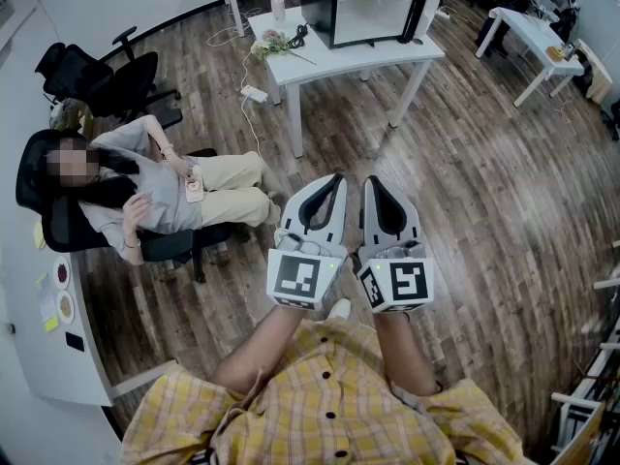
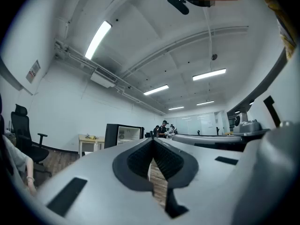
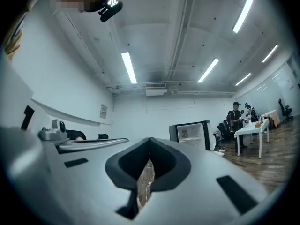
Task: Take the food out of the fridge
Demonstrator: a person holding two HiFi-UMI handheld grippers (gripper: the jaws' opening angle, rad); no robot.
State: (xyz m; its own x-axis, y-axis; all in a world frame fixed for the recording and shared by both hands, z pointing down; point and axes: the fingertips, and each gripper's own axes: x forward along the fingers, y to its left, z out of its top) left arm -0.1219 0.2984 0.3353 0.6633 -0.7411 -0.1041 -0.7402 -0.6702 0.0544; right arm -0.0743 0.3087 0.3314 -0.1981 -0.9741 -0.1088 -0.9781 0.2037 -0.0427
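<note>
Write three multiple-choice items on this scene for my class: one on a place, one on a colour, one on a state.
1. Where does the fridge stand?
A. on the white table
B. on the floor
C. on an office chair

2. What colour is the shirt at the bottom of the head view?
A. plain blue
B. yellow check
C. red

3. How do the jaws of the left gripper and the right gripper stand?
A. both wide open
B. one shut on a plate
C. both shut, with nothing held

Answers:
1 A: the black fridge sits on the tabletop, well above the floor.
2 B: the cloth below both grippers is yellow with crossing darker lines.
3 C: in each gripper view the dark pads meet at their tips and nothing is between them.
</note>
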